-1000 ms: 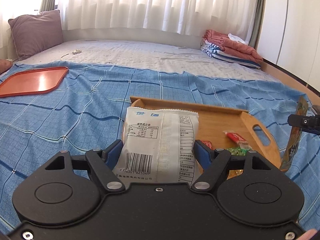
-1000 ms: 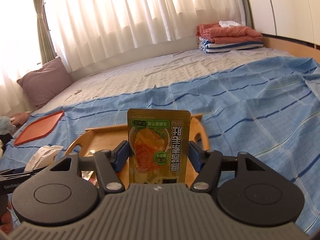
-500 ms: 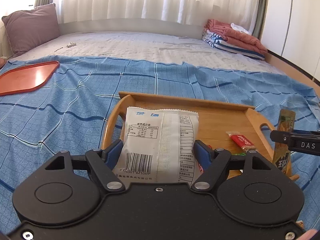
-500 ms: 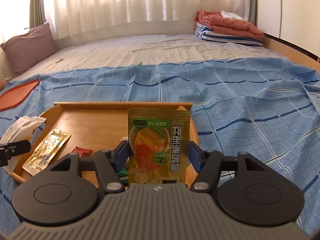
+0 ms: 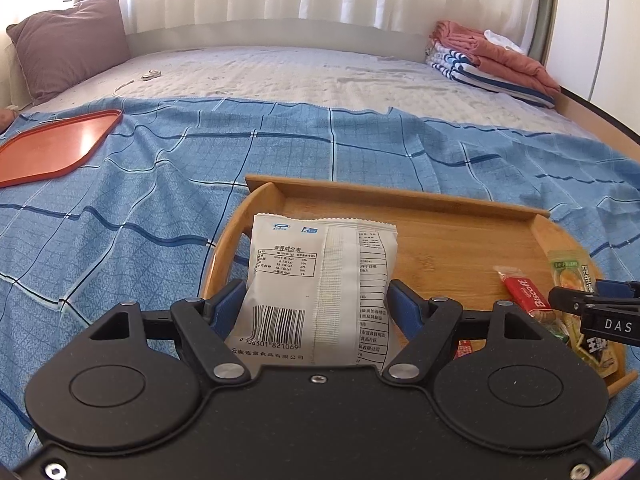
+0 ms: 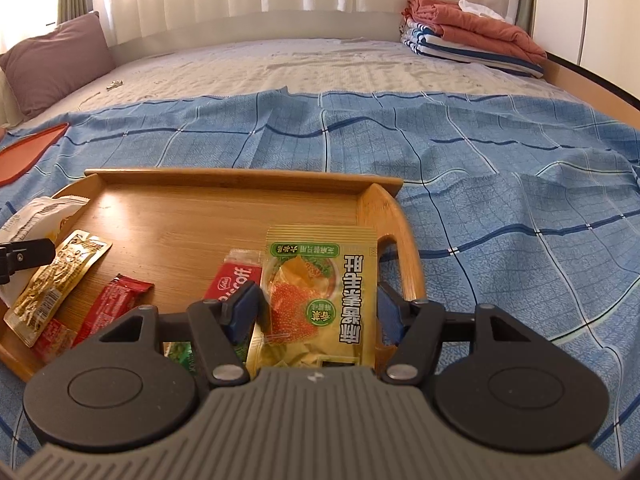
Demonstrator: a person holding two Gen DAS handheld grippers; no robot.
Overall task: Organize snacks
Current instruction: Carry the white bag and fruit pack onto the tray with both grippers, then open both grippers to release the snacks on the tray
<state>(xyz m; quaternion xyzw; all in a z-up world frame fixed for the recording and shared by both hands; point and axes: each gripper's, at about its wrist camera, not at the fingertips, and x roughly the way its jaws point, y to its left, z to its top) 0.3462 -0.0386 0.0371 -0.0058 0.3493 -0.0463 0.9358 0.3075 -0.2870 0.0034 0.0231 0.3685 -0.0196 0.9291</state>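
The left gripper (image 5: 316, 304) pinches a white snack packet (image 5: 320, 280) by its sides above the left end of the wooden tray (image 6: 224, 178), and the right gripper (image 6: 316, 312) pinches a yellow-green snack pouch (image 6: 324, 292) over the tray's right end, beside its handle. On the tray floor lie a red Biscoff packet (image 6: 232, 280), a gold foil sachet (image 6: 56, 280) and a small red wrapper (image 6: 112, 304) near the front edge. The tray sits on a blue checked bedspread (image 6: 500, 200), with an orange tray (image 5: 52, 148) at the far left, then a mauve pillow (image 5: 68, 44) and folded blankets (image 6: 472, 36) by the curtains.
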